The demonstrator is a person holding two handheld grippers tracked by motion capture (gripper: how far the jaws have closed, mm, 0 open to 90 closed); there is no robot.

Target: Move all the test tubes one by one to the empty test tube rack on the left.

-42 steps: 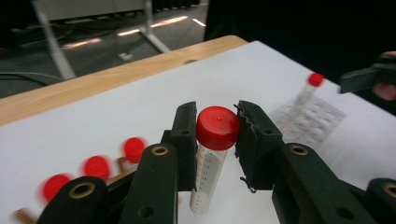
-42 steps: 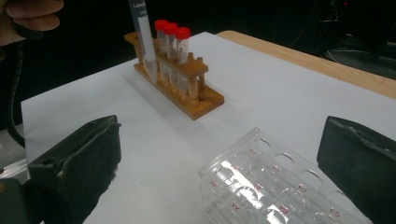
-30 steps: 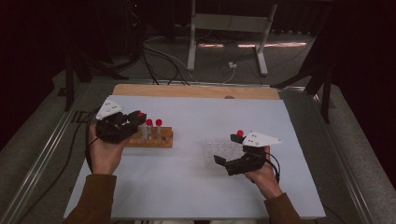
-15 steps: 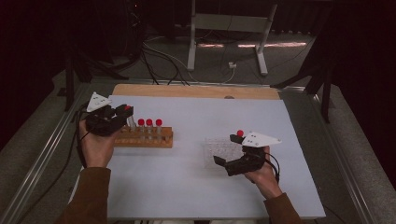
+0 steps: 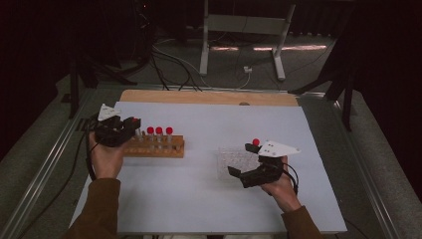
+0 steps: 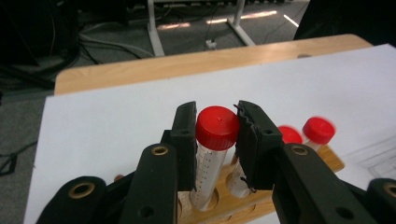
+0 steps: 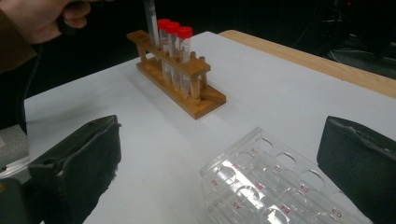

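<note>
the white table top [image 5: 199, 199] takes up most of the high view, with a strip of bare wood [image 5: 209, 97] along its far edge. on its left half stands a wooden rack [image 5: 155, 147], long side running left to right, with three red-capped tubes [image 5: 159, 132] upright in a row in it. on the right half, well apart from the rack, lies a clear plastic tray [image 5: 234, 160] with round wells marked in red letters; it sits flat on the table

the left gripper [image 5: 124, 130] hangs over the left end of the rack. in the left gripper view its two black pads press on either side of a fourth red-capped tube [image 6: 215, 135], just under and around the cap, and the tube's lower end sits in a hole at the end of the rack [image 6: 233, 196], the tube standing nearly upright

the right gripper [image 5: 238, 172] rests low beside the near right edge of the tray, and its jaws stand wide apart with nothing between them, the tray [image 7: 275, 186] lying ahead of them in the right gripper view
</note>
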